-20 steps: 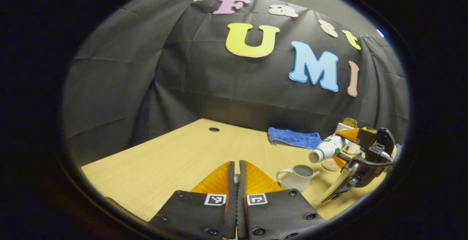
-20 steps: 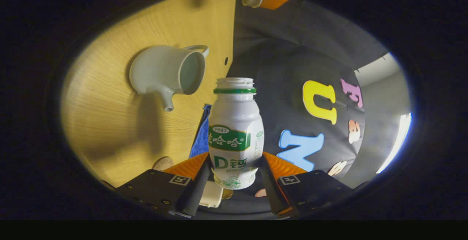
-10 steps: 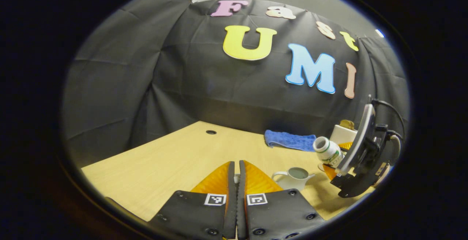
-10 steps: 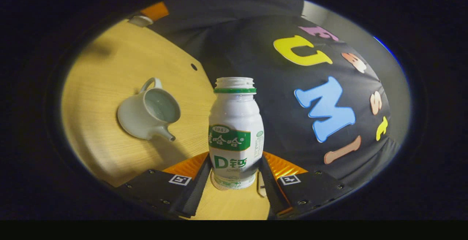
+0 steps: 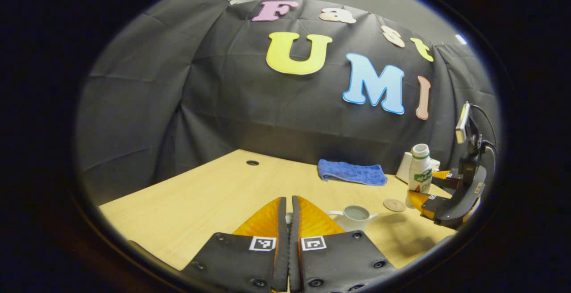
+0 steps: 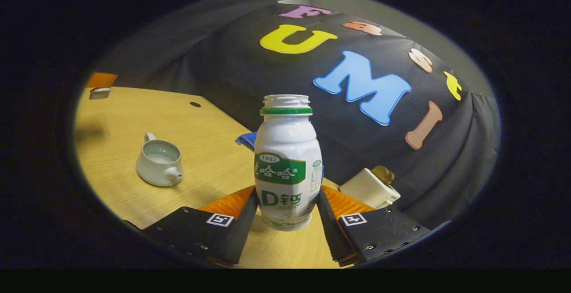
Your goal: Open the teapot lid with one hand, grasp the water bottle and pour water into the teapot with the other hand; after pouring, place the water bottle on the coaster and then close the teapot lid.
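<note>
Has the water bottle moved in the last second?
Yes. In the left gripper view the water bottle went from tipped over the teapot to upright, farther right, near the coaster.

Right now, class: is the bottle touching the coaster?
Apart. Left gripper view: the coaster lies bare on the table beside the bottle, table showing between them.

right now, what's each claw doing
Left claw: closed on a small pale piece, likely the teapot lid.
Right claw: closed on the upright water bottle.
</note>
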A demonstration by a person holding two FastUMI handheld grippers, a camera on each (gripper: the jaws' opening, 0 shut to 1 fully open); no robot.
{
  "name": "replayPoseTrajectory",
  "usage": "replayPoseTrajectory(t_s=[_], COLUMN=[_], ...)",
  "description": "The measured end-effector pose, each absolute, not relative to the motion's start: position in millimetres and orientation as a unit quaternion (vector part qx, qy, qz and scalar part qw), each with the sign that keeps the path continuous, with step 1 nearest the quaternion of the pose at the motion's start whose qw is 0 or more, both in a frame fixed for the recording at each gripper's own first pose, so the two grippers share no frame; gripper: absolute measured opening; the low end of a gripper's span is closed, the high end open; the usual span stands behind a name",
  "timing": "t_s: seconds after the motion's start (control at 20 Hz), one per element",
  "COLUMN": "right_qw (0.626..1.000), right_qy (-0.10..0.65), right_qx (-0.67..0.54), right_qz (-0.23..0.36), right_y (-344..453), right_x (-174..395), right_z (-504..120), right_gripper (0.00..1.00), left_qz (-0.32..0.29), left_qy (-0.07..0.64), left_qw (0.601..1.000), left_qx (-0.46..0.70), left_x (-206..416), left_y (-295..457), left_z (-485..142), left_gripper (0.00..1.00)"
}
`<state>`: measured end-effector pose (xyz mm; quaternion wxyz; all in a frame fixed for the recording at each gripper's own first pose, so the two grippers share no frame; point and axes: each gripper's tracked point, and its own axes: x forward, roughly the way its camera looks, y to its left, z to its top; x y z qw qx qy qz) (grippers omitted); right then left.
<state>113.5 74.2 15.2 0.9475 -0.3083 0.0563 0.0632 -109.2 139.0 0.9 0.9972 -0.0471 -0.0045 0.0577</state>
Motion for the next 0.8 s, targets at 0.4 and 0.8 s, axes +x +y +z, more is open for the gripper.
replayPoseTrajectory(t_s=[0.4, 0.8], right_qw=[0.970, 0.975], right_qy=[0.081, 0.086], right_qx=[-0.223, -0.198], right_qz=[0.054, 0.058], right_y=[38, 33], right_x=[118, 120], right_z=[7, 2], right_gripper=[0.72, 0.73], left_qz=[0.043, 0.004], left_qy=[0.002, -0.010], left_qw=[0.998, 1.000], left_qx=[-0.040, -0.029], left_x=[-99, -79], left_y=[120, 88], left_z=[1, 16], left_gripper=[0.11, 0.06])
